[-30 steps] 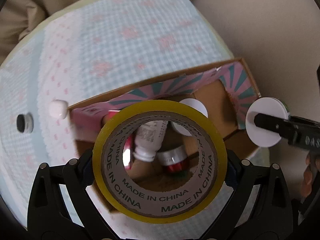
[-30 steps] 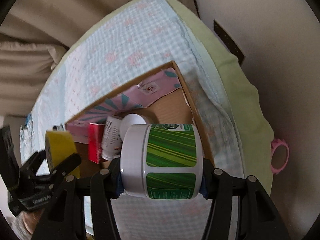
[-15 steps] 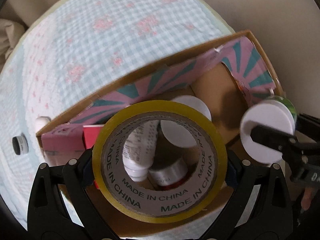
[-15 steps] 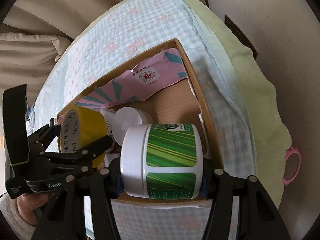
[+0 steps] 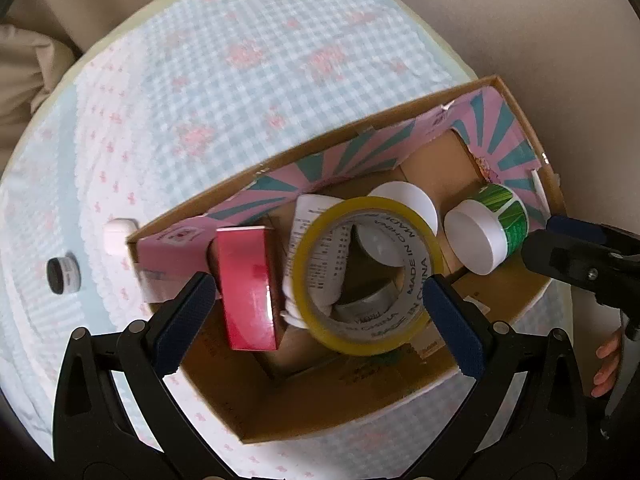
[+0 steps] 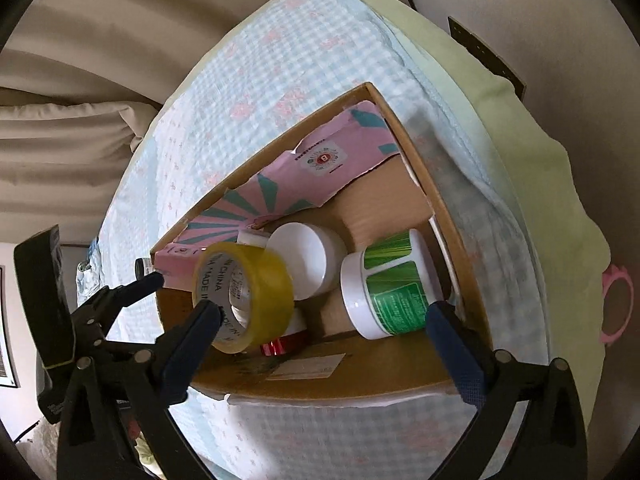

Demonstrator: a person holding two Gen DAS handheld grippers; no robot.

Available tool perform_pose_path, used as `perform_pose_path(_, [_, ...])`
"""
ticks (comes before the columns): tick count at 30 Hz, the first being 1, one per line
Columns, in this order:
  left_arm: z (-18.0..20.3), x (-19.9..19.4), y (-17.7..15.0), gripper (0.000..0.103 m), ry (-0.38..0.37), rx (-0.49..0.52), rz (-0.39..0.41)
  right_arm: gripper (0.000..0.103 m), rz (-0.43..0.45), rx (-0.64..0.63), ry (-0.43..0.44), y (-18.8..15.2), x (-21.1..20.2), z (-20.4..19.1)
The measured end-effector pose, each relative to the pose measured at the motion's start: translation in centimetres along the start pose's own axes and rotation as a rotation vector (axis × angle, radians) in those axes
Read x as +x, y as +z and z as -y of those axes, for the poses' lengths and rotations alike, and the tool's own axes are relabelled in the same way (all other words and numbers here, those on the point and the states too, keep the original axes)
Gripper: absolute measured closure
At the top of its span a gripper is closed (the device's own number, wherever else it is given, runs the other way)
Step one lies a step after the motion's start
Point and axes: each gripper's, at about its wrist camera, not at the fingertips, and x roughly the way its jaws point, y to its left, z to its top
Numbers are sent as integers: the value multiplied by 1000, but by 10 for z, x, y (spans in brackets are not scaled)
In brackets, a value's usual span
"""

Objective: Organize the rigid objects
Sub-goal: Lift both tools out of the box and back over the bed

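Observation:
An open cardboard box [image 5: 348, 132] lies on a blue-checked bed cover. Inside it, a yellow tape roll [image 5: 366, 276] leans on a white bottle and a red carton [image 5: 248, 288]. My left gripper [image 5: 316, 304] hangs above them, open, its pads clear of the roll. A white jar with a green label [image 6: 384, 292] lies on its side by the box's right wall [image 6: 420, 172]. My right gripper [image 6: 322, 320] is above it with its jaws opening and not touching the jar. A plain white jar [image 6: 308, 256] sits between the tape roll [image 6: 244, 292] and the green jar.
On the cover left of the box sit a small black jar [image 5: 64, 276] and a small white object [image 5: 118, 236]. A pink ring [image 6: 618, 308] lies past the bed's right edge. Beige cushions lie behind the bed. A person's fingers [image 5: 606, 364] show at the right.
Both grippers have opened. The left let go of the tape roll and the right let go of the green-labelled jar; both now lie inside the box.

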Motion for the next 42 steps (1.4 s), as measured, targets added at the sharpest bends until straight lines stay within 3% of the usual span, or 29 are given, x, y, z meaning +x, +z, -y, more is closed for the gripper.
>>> perform_pose_path(14, [-29,-67,-26,0,5,-54,80,0,30,9,-68,-11,-30,-18])
perform_pose_path(21, [-61,-118,-56,0,-28,-100,175,0,77,-46,-138,-40,-57,-57])
perform_pose_path(28, [-109,-168,-112,0,-34,-100,250,0,173,-146,-177,-90,-86,-130])
perform_pose_path(33, [-160,-199,-158,0,-12,-120,321,0,190,-175,-208,-123,-95,-193])
perform_pose_path(42, [-275,-216,-215,0,5,-156,350,0,255,-237,-268,-171,-67,-301])
